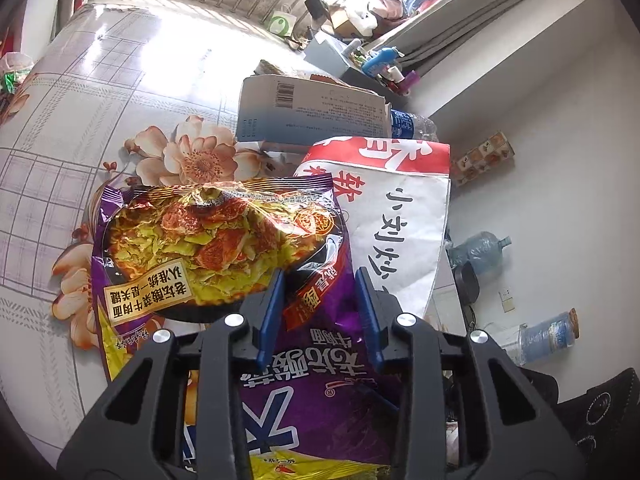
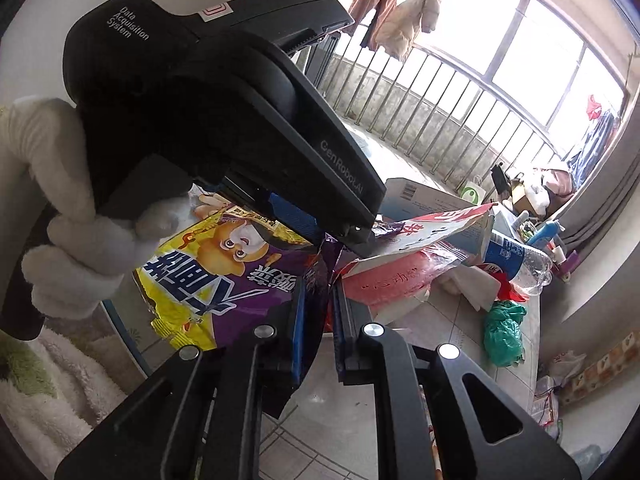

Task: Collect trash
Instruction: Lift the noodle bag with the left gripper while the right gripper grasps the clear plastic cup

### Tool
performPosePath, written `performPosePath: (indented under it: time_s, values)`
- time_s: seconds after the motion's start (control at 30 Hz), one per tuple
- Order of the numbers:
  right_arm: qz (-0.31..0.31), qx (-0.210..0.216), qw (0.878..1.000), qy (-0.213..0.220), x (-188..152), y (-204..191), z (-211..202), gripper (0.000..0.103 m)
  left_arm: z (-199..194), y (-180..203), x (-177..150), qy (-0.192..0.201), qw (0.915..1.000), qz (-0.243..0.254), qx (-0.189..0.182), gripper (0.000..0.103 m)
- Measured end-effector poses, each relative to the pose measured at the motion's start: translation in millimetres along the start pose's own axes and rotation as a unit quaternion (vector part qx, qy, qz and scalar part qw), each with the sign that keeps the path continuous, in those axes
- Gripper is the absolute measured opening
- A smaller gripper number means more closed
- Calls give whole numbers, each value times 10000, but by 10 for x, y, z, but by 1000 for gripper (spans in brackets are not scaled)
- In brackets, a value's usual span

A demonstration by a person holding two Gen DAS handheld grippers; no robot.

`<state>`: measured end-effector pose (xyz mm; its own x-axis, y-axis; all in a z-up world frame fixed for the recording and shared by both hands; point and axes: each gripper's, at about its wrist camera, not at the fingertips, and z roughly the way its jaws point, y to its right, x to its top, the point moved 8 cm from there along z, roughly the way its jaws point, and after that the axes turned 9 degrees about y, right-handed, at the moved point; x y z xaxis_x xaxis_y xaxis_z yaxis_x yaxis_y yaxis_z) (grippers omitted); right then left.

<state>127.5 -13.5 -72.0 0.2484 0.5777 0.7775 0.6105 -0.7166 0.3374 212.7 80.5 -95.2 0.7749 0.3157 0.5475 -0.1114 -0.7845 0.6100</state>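
A crinkled purple and yellow noodle wrapper (image 1: 208,248) lies over the table edge, its purple part between my left gripper's (image 1: 322,276) open blue fingers (image 1: 272,312). In the right wrist view my right gripper (image 2: 320,292) is shut on the purple edge of the same wrapper (image 2: 224,280). The left gripper's black body (image 2: 224,112), held by a white-gloved hand (image 2: 68,216), fills the upper left there. A red and white paper bag (image 1: 400,208) lies beside the wrapper and also shows in the right wrist view (image 2: 436,224).
A white and blue carton (image 1: 308,112), a plastic bottle with a blue label (image 2: 516,260), a pink bag (image 2: 392,280), crumpled tissue (image 2: 476,284) and a green plastic bag (image 2: 504,328) lie on the floral tablecloth (image 1: 100,128). A railing (image 2: 420,108) and clutter stand beyond.
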Motion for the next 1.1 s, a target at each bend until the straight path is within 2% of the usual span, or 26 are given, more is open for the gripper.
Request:
performPosePath:
  time_s: [0.03,0.1,0.17,0.27,0.33,0.43,0.57,0.67,0.8,0.87,1.0,1.1]
  values:
    - [80,12,10000,1,-5,29,-8,19,-22,-6,-21,33,10000,25,-9,28]
    - [329,39,9994,60,-12,122,-69,39,-36,-19,-30,80,9999,43,-47,25]
    - [708,74,9974,142,-26,262,-159,47,-46,-36,-45,106,9998,-16,-142,23]
    - [1541,177,9878,122,-130,541,-248,53,-51,-74,-70,122,9997,-81,-188,15]
    - [2145,217,9765,-18,-287,745,-252,55,-70,-117,-93,141,9996,-147,-215,13]
    - [3022,579,9510,-317,-557,896,-205,61,-112,-163,-85,201,9993,-230,-230,11]
    - [3599,917,9273,-460,-714,929,-138,63,-164,-209,-82,238,9993,-237,-161,9]
    - [3727,1287,9176,-499,-711,853,-65,66,-202,-227,-92,252,9993,-257,-129,8]
    - [3347,1423,9298,-554,-649,750,104,71,-244,-227,-112,269,9993,-247,-89,8]
    - [3240,1565,9313,-576,-623,706,204,73,-274,-228,-110,287,9993,-233,-62,8]
    - [3262,1954,9223,-699,-654,646,395,74,-397,-225,-67,401,9990,-194,6,7]
    - [3358,2064,9168,-636,-640,651,375,73,-555,-229,-16,536,9984,-181,90,5]
